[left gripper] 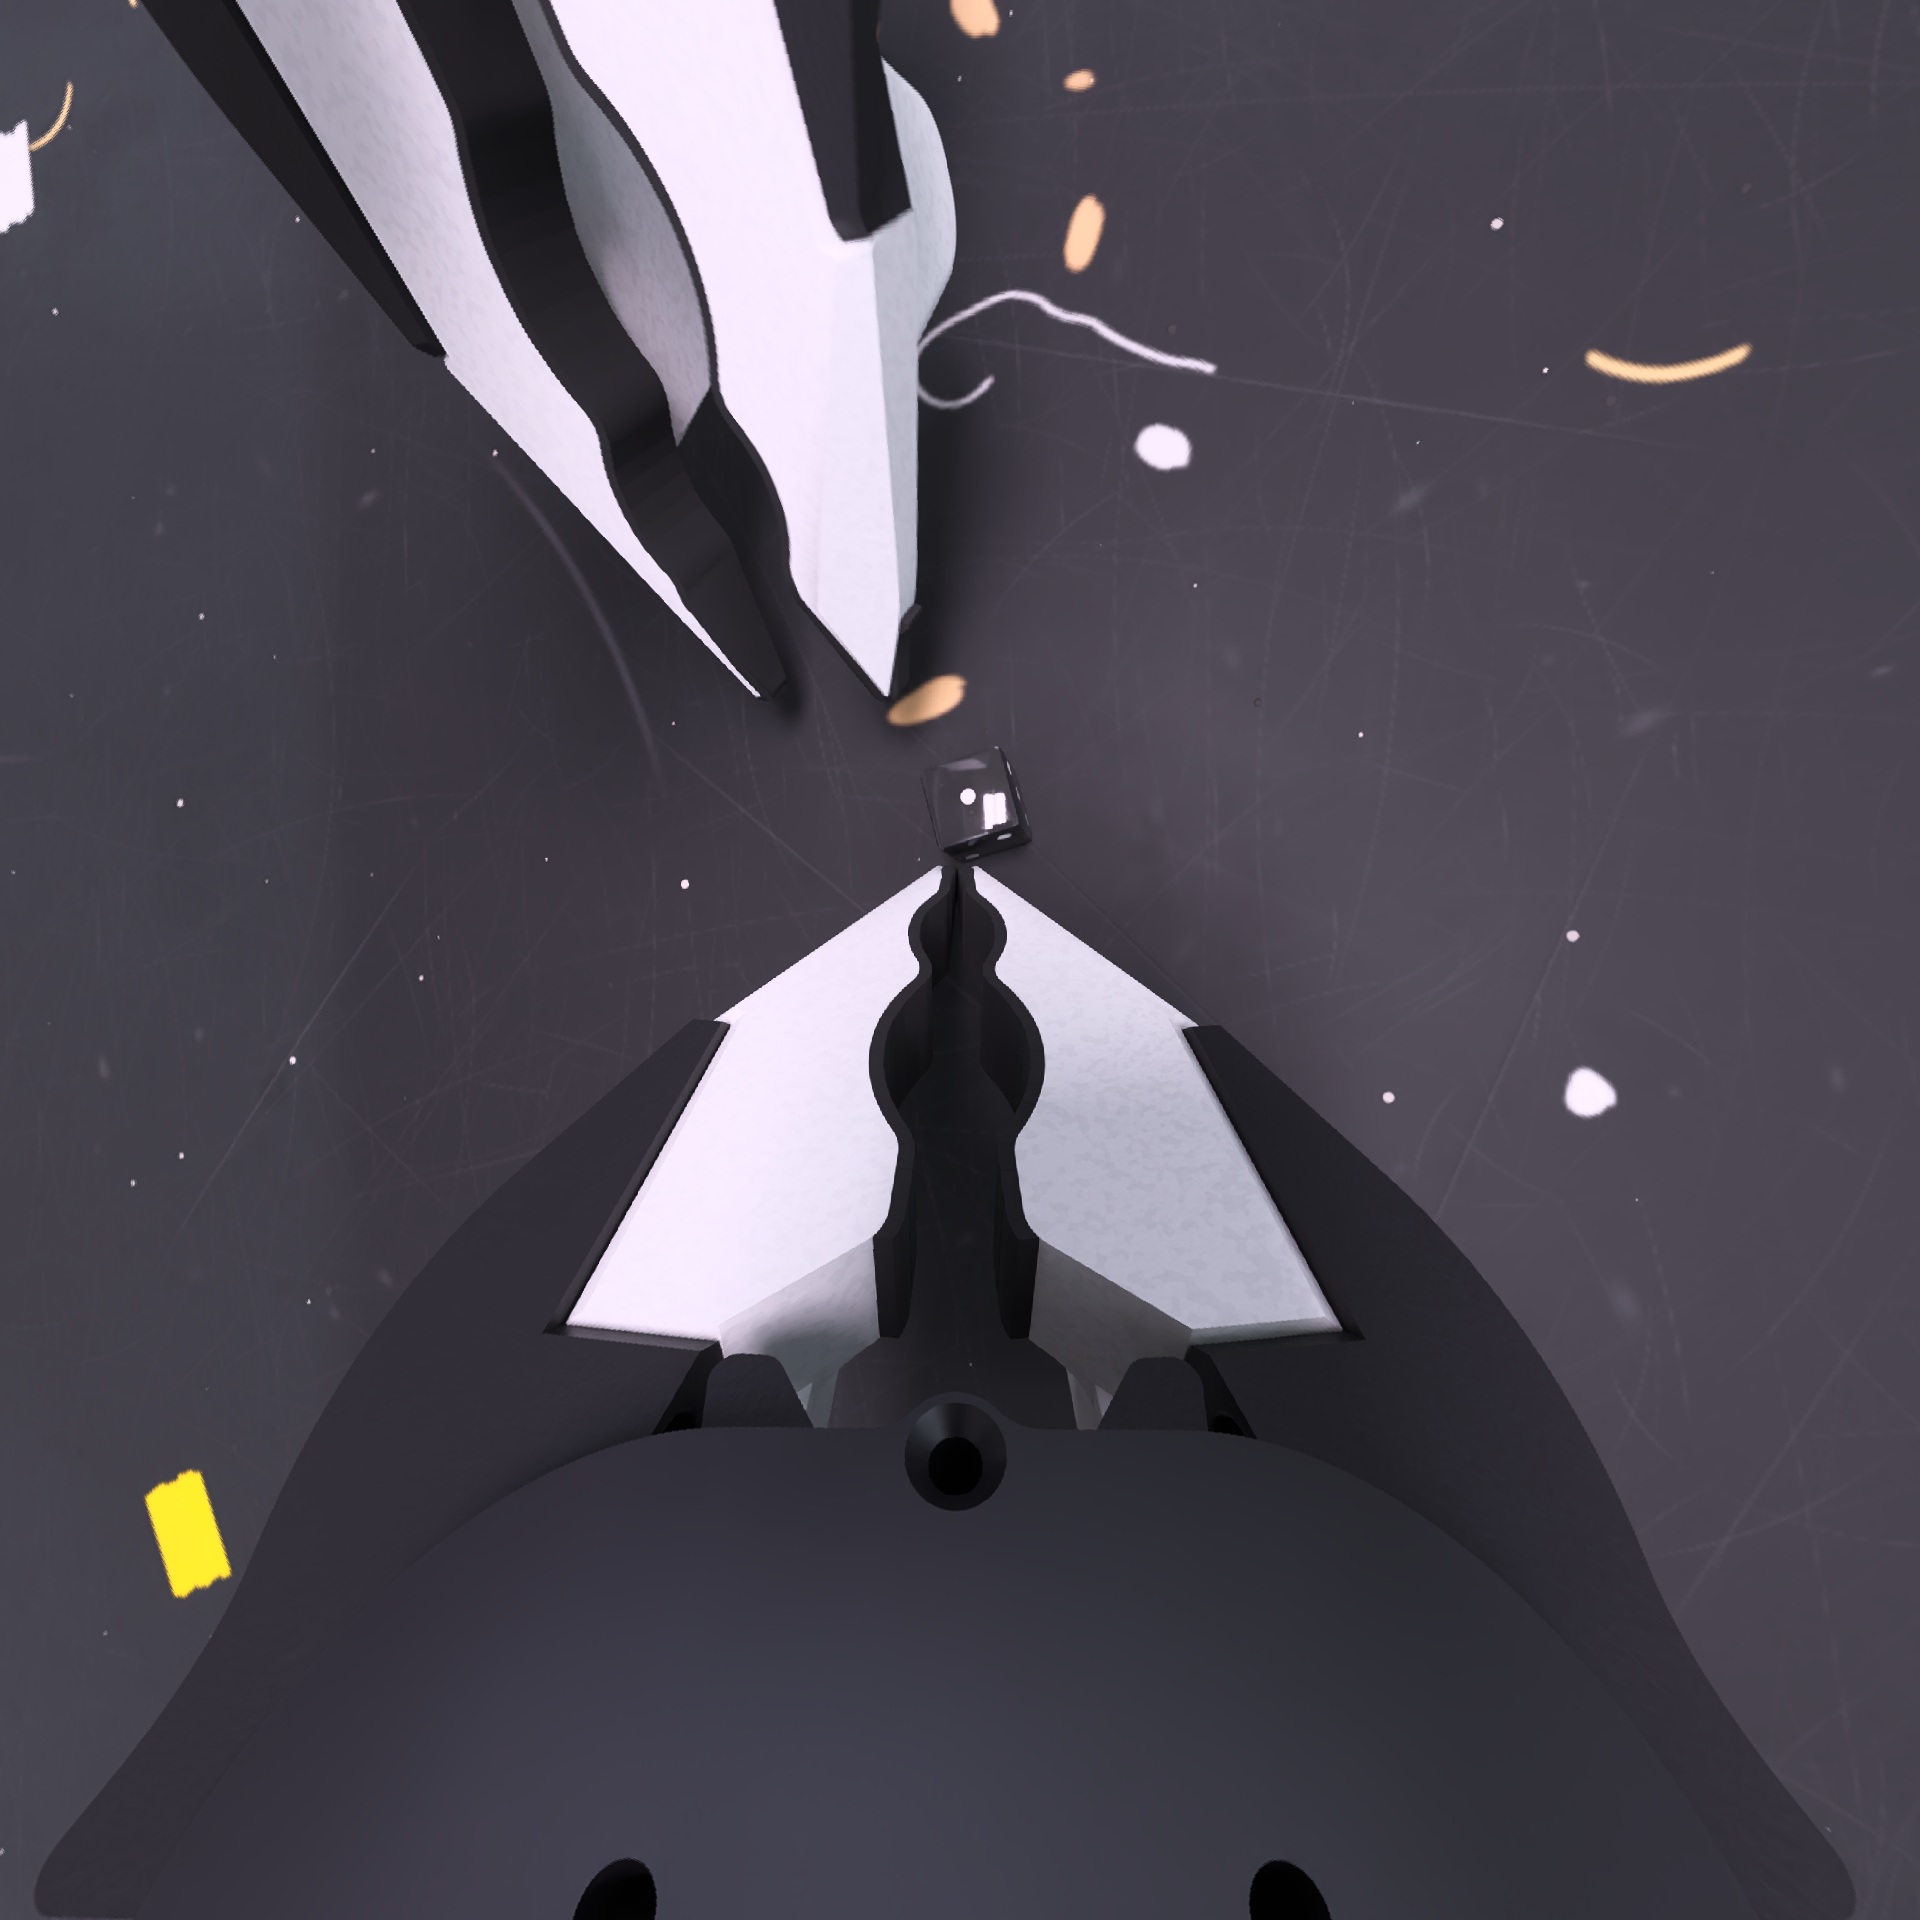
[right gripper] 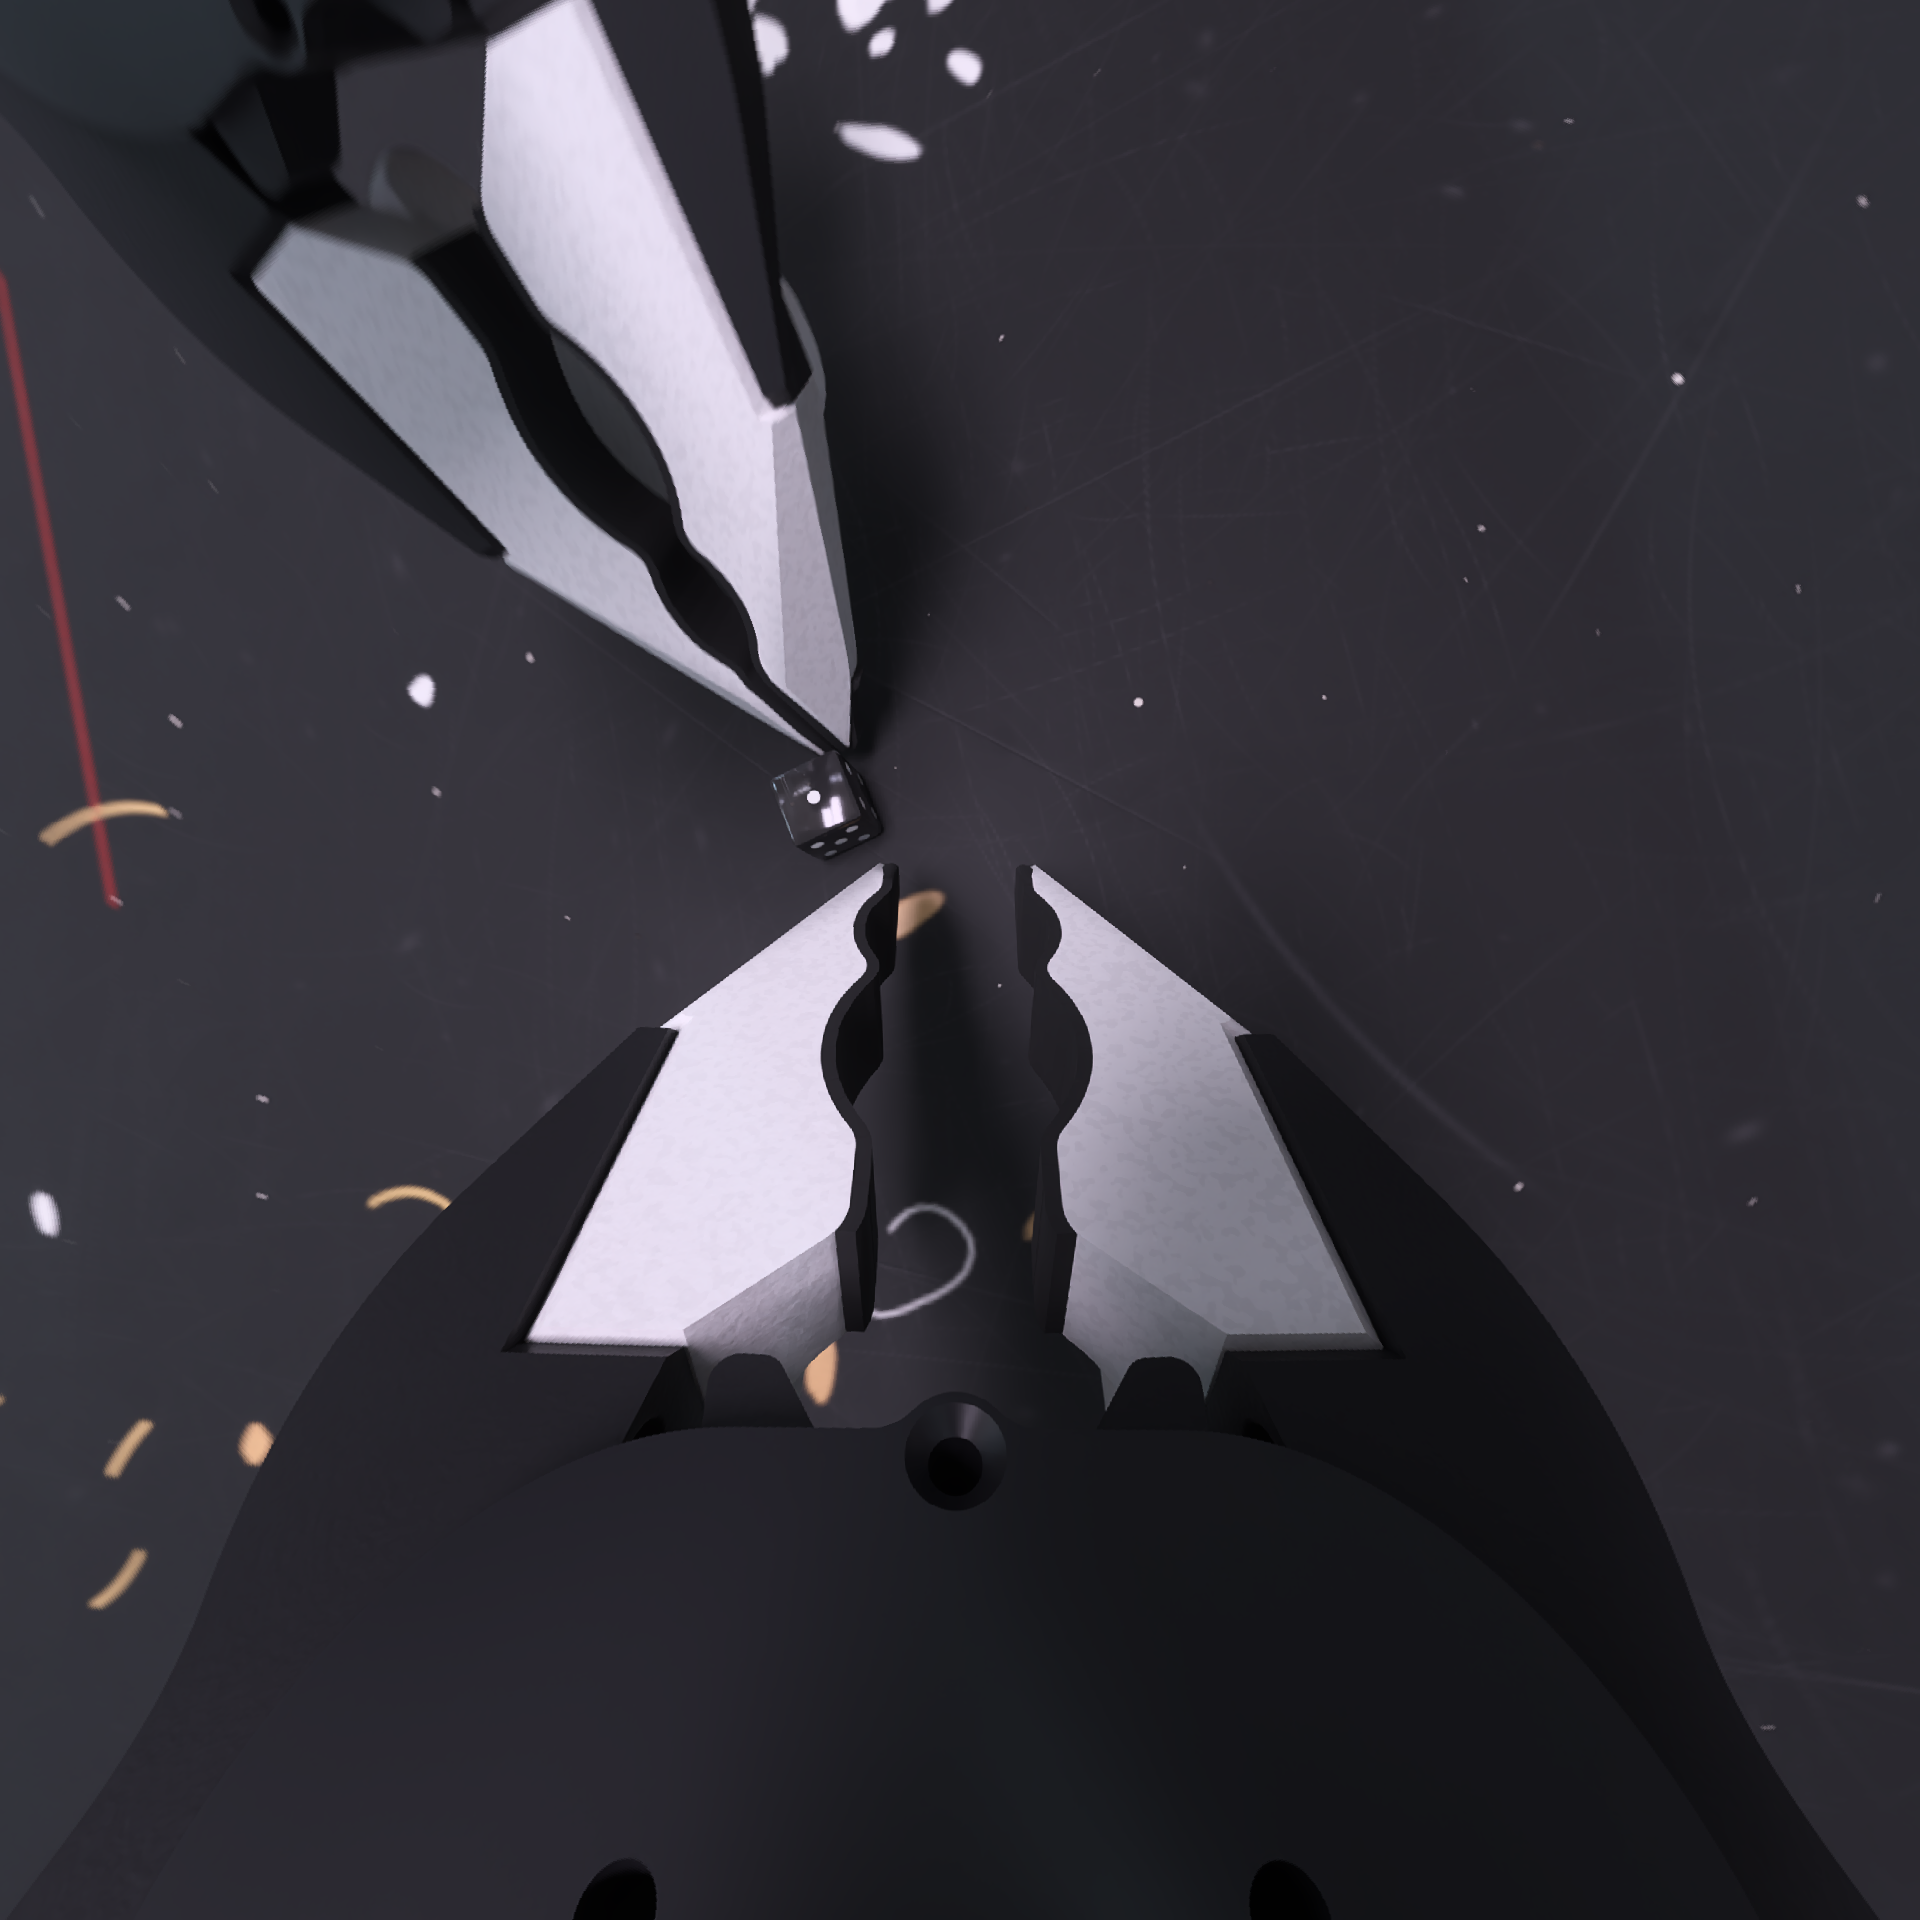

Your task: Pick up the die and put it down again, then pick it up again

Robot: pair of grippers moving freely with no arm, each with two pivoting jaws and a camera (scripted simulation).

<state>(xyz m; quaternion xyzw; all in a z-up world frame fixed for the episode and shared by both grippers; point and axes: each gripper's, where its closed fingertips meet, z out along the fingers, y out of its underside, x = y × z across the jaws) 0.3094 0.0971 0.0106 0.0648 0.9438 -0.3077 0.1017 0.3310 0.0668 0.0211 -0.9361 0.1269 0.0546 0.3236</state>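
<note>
The die point(left gripper: 977, 805) is seen resting on the dark, scratched tabletop point(left gripper: 1455, 727), held by neither tool. It is a small glossy black cube w/ white pips; 1 pip shows on the top face, and several on the side face turned toward the right wrist cam.

L gripper point(left gripper: 954, 875): its 2 fingers are pressed together at the tips, w/ nothing between them. The tips are placed just beside the die, at its near lower edge in the left wrist view; contact can't be told. The same gripper is seen in the right wrist view point(right gripper: 836, 743) coming in from upper left, its closed tips right at the die's point(right gripper: 828, 819) far top corner.

R gripper point(right gripper: 956, 878): fingers are spread apart, w/ bare tabletop point(right gripper: 1455, 623) visible through the gap. The die is found just beyond and slightly left of its left fingertip, outside the gap. In the left wrist view this gripper point(left gripper: 831, 686) is seen from upper left, tips parted and set near the die but apart from it.

Scattered on the surface are noted: a tan flake point(left gripper: 927, 699) between the R gripper tips and the die, a white thread point(left gripper: 1060, 317), a yellow scrap point(left gripper: 187, 1530) at lower left, white specks, and a thin red line point(right gripper: 57, 582) at the left edge of the right wrist view.
</note>
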